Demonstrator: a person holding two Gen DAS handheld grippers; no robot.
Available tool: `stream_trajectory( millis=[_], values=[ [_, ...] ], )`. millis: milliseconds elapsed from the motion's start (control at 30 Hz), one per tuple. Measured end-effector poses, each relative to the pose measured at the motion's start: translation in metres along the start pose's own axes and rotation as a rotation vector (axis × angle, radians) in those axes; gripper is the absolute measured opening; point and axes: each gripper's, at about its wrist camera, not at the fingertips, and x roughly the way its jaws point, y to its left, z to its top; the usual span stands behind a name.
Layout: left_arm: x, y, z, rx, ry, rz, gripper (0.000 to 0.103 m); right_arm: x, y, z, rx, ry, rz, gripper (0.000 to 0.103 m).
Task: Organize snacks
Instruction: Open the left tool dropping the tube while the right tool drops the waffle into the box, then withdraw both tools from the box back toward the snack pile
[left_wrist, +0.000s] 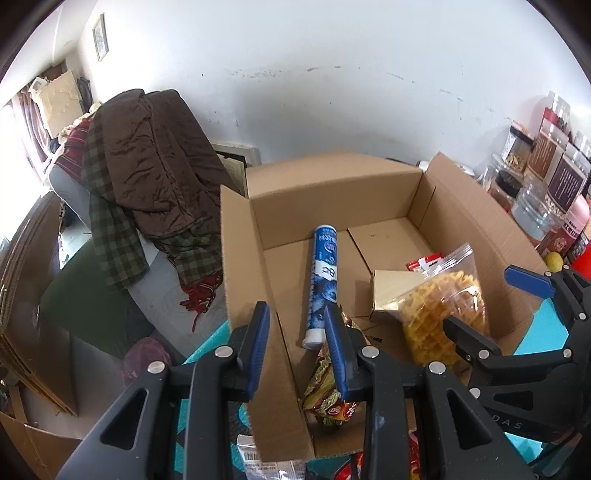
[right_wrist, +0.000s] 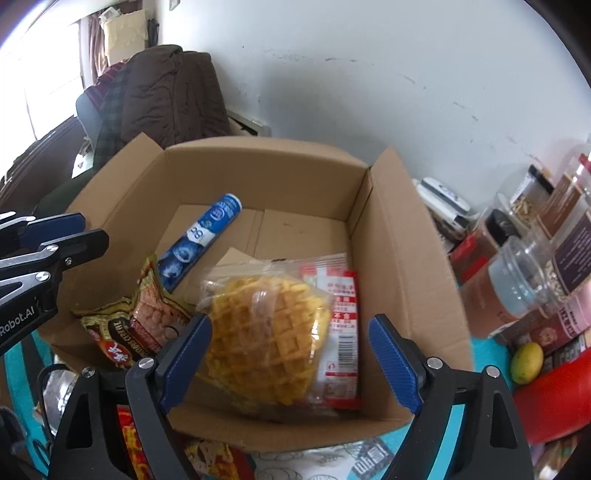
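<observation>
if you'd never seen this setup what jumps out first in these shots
The open cardboard box fills both views. A clear bag of yellow waffles lies near its front, between the wide-open right gripper's blue pads, and a long blue tube lies on the box floor to the left. The left gripper sits at the box's left wall, by a crinkly brown snack packet.

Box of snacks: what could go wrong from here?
The waffle bag lies heaped on the red packet, so it may slide, and the waffles may crack if more is piled on. The right gripper hangs open, low inside the box. On pulling back, a finger might snag the near wall and drag the box. The jars crowd close on the right and could be knocked.
</observation>
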Motion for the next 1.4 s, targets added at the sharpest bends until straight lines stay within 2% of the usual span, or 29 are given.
stream_trajectory(
  millis=[333, 733, 1133, 1167, 1200, 1233, 1267, 1300, 1400],
  values=[
    [-0.041, 0.003, 0.006, -0.009, -0.075, -0.005, 0.03, -0.043, -0.001, 0.007, 0.013, -0.089, -0.017, 0.088],
    [-0.096, 0.005, 0.002, -0.02, -0.166, 0.011, 0.03, -0.114, 0.004, 0.009, 0.012, -0.233, -0.018, 0.09],
    [-0.142, 0.012, -0.015, -0.033, -0.238, 0.033, 0.031, -0.173, 0.014, -0.007, 0.015, -0.352, 0.001, 0.094],
    [-0.146, 0.012, -0.017, -0.034, -0.24, 0.029, 0.034, -0.177, 0.015, -0.01, 0.016, -0.361, 0.003, 0.095],
    [-0.148, 0.013, -0.018, -0.034, -0.242, 0.027, 0.049, -0.182, 0.016, -0.013, 0.016, -0.372, 0.005, 0.096],
    [-0.153, 0.013, -0.021, -0.037, -0.249, 0.022, 0.058, -0.186, 0.017, -0.015, 0.016, -0.376, 0.006, 0.096],
    [-0.156, 0.012, -0.023, -0.039, -0.257, 0.02, 0.077, -0.19, 0.018, -0.017, 0.015, -0.383, 0.007, 0.096],
    [-0.161, 0.012, -0.027, -0.044, -0.274, 0.016, 0.086, -0.194, 0.019, -0.02, 0.014, -0.391, 0.009, 0.096],
    [-0.176, 0.011, -0.035, -0.042, -0.311, 0.03, 0.088, -0.205, 0.021, -0.028, 0.011, -0.409, 0.007, 0.097]
  ],
)
